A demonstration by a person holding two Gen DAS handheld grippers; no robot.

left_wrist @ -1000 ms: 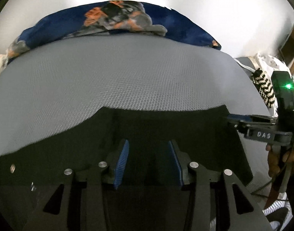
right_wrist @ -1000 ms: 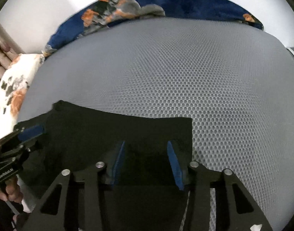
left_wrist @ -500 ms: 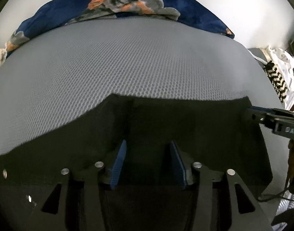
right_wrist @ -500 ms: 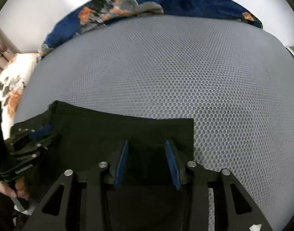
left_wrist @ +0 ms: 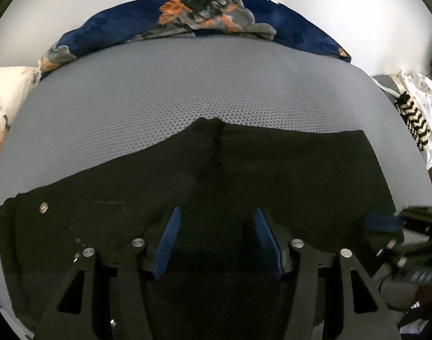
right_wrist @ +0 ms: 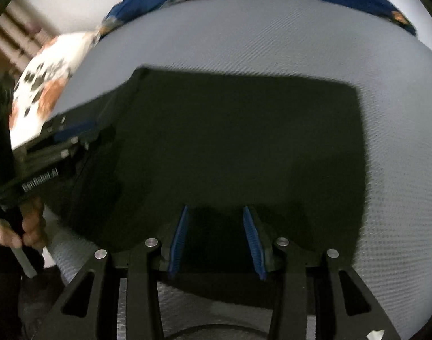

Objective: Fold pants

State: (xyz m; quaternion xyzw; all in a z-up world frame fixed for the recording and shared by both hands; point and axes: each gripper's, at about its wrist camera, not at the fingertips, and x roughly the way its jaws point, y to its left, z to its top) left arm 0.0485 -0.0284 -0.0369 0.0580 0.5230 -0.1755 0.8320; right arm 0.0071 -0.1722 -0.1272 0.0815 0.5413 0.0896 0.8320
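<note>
Between the spread fingers of the left gripper [left_wrist: 218, 243] and of the right gripper [right_wrist: 216, 242], the black pants [left_wrist: 244, 175] are seen lying on the grey mattress [left_wrist: 187, 90]. No cloth is visibly pinched. For a clean fold, both near edges should probably be gripped evenly and carried forward together.

Black left tool [left_wrist: 218, 240], ribbed blue pads [left_wrist: 167, 243], silver screws [left_wrist: 138, 242]
</note>
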